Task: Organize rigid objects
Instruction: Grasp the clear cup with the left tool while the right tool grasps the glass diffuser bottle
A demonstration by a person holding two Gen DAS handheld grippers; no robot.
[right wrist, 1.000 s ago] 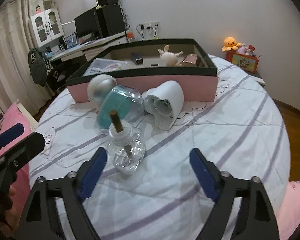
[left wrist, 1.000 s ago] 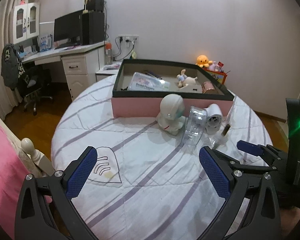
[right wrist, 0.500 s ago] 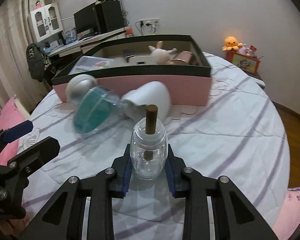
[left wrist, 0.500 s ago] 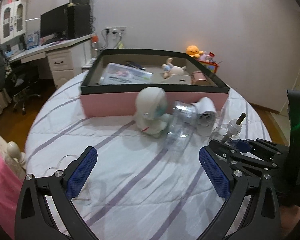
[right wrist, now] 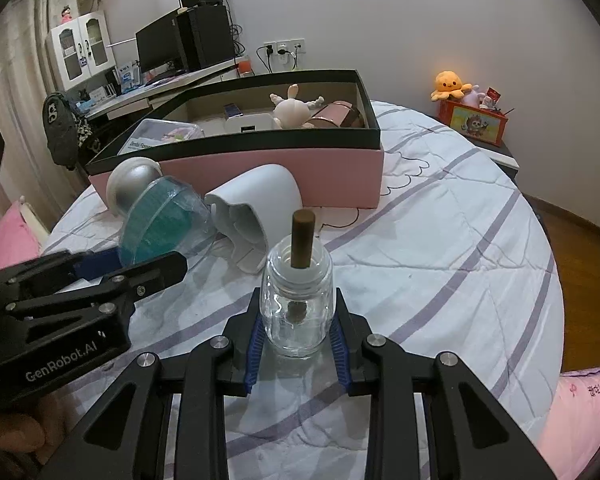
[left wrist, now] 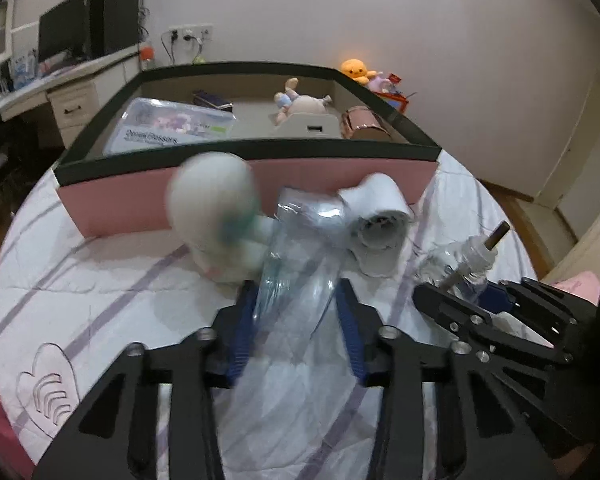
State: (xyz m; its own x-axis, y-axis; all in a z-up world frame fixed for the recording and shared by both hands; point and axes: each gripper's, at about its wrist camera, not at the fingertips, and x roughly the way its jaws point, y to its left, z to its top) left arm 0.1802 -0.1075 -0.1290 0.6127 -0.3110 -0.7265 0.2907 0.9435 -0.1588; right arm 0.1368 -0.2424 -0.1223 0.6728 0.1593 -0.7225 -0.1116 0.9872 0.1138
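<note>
Small clear glass bottle (right wrist: 296,304) w/ matt brown stick wick: glossy, smooth, see-through. Clear plastic cylinder container (left wrist: 300,276): shiny, thin, teal ridged part inside. White rounded plastic device (right wrist: 256,208): smooth, semi-matt. White round-headed robot toy (left wrist: 216,216): looks smooth plastic, blurred. Pink cardboard box w/ black rim (right wrist: 260,164): matt. White quilted cloth bedcover w/ purple stripes (right wrist: 440,260): soft, matt, stitched. Black plastic hand-held gripper arms matt, metal screws; blue pads (right wrist: 256,340) ribbed.

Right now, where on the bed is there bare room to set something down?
Free: striped bedspread right of the glass bottle, and beside the pink box's right end. Crowded: along the box front, where astronaut toy, clear container and white cup bunch.
</note>
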